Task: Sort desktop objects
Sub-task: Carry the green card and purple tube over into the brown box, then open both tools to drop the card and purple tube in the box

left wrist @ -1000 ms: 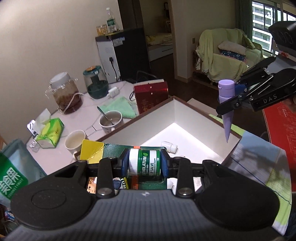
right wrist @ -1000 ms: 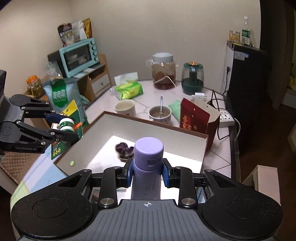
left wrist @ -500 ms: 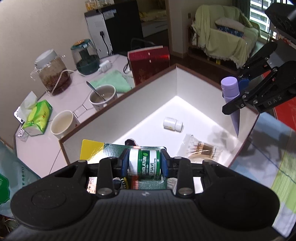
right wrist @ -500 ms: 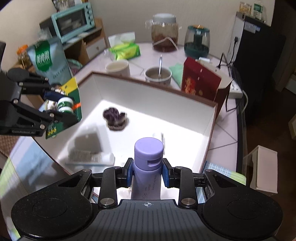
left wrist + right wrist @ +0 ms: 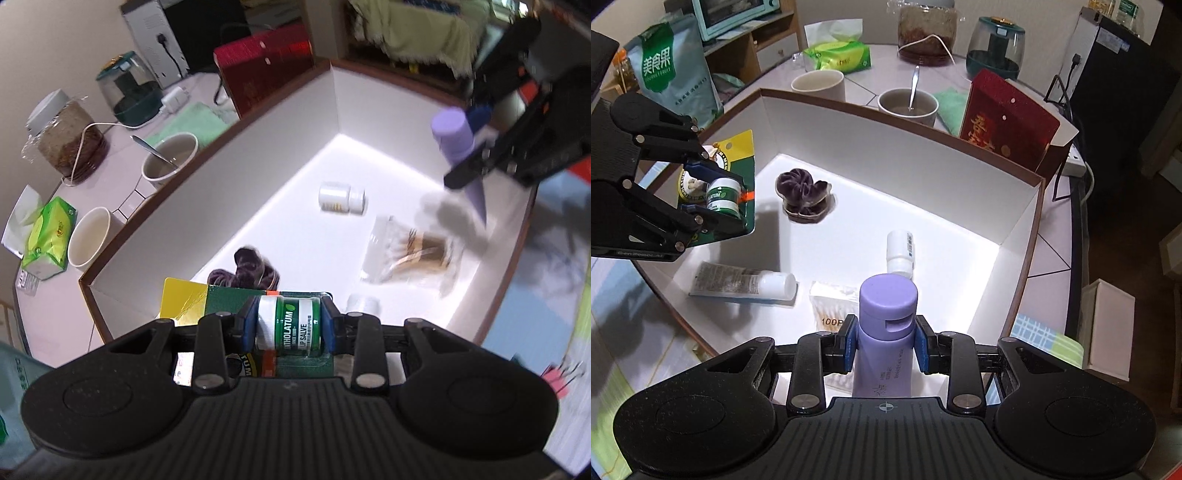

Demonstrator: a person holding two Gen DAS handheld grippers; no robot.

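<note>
— What have you got in each claw right now?

— Starting on my left: my left claw [image 5: 729, 201] is clenched on the lip salve pack [image 5: 288, 326], a small green-and-white pot on a green and yellow card. It hangs over the left edge of the white box [image 5: 905, 147], clear of the floor of it. My right claw [image 5: 885, 345] is clenched on the purple tube [image 5: 885, 328], cap up, held over the box's near edge.

— What is in the box already?

— Left to right in my right view: a white tube [image 5: 746, 282] lying near the near-left corner, a dark purple scrunchie [image 5: 805, 194] toward the far-left part, a cotton swab packet [image 5: 831, 301] just in front of my purple tube, and a small white bottle [image 5: 900, 249] on its side near the middle.

— So how do you set these two down well?

— I judge the step is dropping both into the box. For the salve pack I would lower it toward the bare floor between the scrunchie and the white tube, bring the card nearly flat, then open, so it does not tip against the wall. For the purple tube, the bare floor toward the right wall looks the best spot, past the swab packet and bottle. I would tilt it down first so it lies instead of toppling onto the bottle.

— Anything outside to mind?

— Two cups [image 5: 818, 83] stand on the surface just beyond the box's far wall; I would stay low inside.
</note>
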